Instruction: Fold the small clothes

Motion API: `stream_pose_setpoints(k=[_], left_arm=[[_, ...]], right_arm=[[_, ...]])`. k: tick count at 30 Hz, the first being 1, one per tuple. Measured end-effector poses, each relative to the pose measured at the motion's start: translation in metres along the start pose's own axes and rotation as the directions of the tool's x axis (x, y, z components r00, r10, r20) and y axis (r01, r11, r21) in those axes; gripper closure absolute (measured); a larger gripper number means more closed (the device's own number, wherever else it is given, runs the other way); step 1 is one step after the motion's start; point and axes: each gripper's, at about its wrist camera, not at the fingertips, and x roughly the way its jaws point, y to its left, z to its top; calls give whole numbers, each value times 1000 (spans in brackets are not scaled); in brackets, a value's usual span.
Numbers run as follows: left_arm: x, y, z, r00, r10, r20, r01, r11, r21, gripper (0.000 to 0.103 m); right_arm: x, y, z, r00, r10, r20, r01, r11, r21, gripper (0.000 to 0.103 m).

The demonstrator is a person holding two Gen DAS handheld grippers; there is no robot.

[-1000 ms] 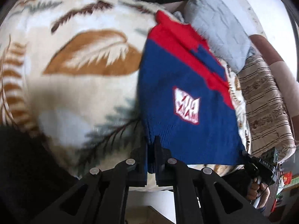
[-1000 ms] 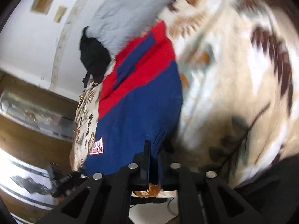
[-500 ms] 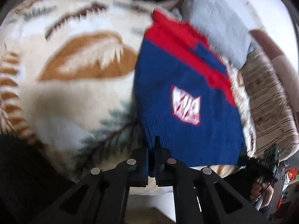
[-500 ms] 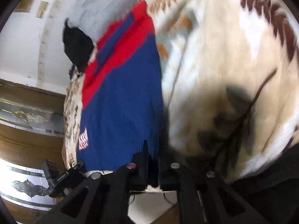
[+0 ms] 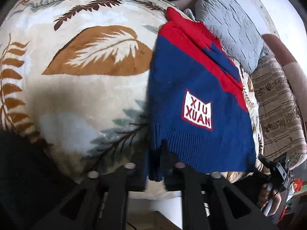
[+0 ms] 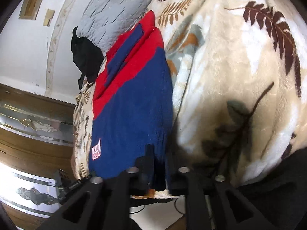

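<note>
While the left gripper (image 5: 153, 159) sits at the bottom centre of its own view, its fingers (image 5: 165, 154) are spreading apart, and the ribbed hem corner of the sweater (image 5: 195, 95) hangs between them; whether the pads press the knit cannot be told. From that corner the sweater runs up and to the right, lying flat on the blanket (image 5: 80, 88), blue below and red toward the top, with a white patch (image 5: 197, 112) reading XIU XUAN in its lower right part. A grey quilted pillow (image 5: 232, 25) lies at the upper right beyond the red end, and a striped cushion (image 5: 278, 113) fills the right edge. At the lower right corner a hand (image 5: 269, 199) holds the other gripper's handle.

In the right wrist view the right gripper (image 6: 158, 163) is likewise at the bottom centre, its fingers (image 6: 149, 157) opening wider, the other hem corner dark between them with a clear gap on its right side. The sweater (image 6: 134, 115) stretches up from there through the middle of the frame, patch (image 6: 96, 149) at its lower left edge. Blanket (image 6: 239, 76) fills the right half; pillow (image 6: 119, 9) and a black cloth (image 6: 84, 57) sit at the upper left.
</note>
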Motion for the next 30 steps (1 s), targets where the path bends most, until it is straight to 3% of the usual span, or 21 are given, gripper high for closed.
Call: stream_pose_setpoints(k=[1,3,4,5,6,7,9,12,14,17,19,20,24,26,27,28,29,30], left_arm=[[-2,1,-1,1000,-15,-2,15,1000,-5,77],[-1,0,-3,1000,-12,2,12,1000,8,74],[-1,-3,-3,1000,-2,3,2,1000,26,74],[-1,-5,-3,1000,13,1,-13,999,49,81],[-2,-7,-3,999,34,3,-34,997,64,98],[-5,-8,-3,999,34,8,-34,997,67,99],[-20,-10,0,999,-6,50,4,998,55,99],[-46,-13,3,992,-46,118,38,997,69,99],[-36,-13,3,995,-24,93,17,997,78,99],[-9,-2,-3,1000,13,7,-13,999,47,98],[0,2,-6,1000,22,-11,-22,1000,21,97],[-2,2,-6,1000,16,-4,-16,1000,18,91],[-7,-3,-5,999,-43,2,43,999,11,39],[-5,-9,-7,1000,-15,12,14,999,36,37],[-3,-13,-8,1000,2,13,-3,998,56,38],[-2,-15,-9,1000,12,15,-13,998,68,38],[-3,-17,-10,1000,24,12,-25,996,87,41],[-3,-19,-10,999,44,12,-45,993,106,75]], right_arm=[[0,0,-1,1000,-9,10,9,1000,2,20],[1,2,-1,1000,-13,12,14,1000,-5,21],[4,6,-1,1000,-18,-1,18,1000,-21,27],[7,10,-2,1000,-30,-7,30,999,-36,35],[12,11,-2,998,-56,-35,54,997,-48,78],[15,11,-2,996,-68,-55,66,997,-38,96],[11,14,-1,994,-96,-51,93,994,-63,97],[-10,22,3,998,-63,4,63,996,-66,97],[-21,24,7,998,-59,27,61,995,-78,97],[-8,14,7,998,-54,-14,53,997,-54,97],[5,6,2,998,-23,-50,22,1000,-16,93],[8,3,1,998,-18,-57,18,1000,-4,93],[6,3,-1,999,3,-35,-4,1000,-14,90],[3,2,-1,1000,6,-23,-6,1000,-15,74],[6,1,0,1000,3,-24,-3,1000,-4,49],[6,0,0,1000,5,-20,-5,1000,3,34],[7,2,0,1000,10,-15,-10,1000,0,34],[8,5,-1,1000,8,-18,-8,1000,-20,37]])
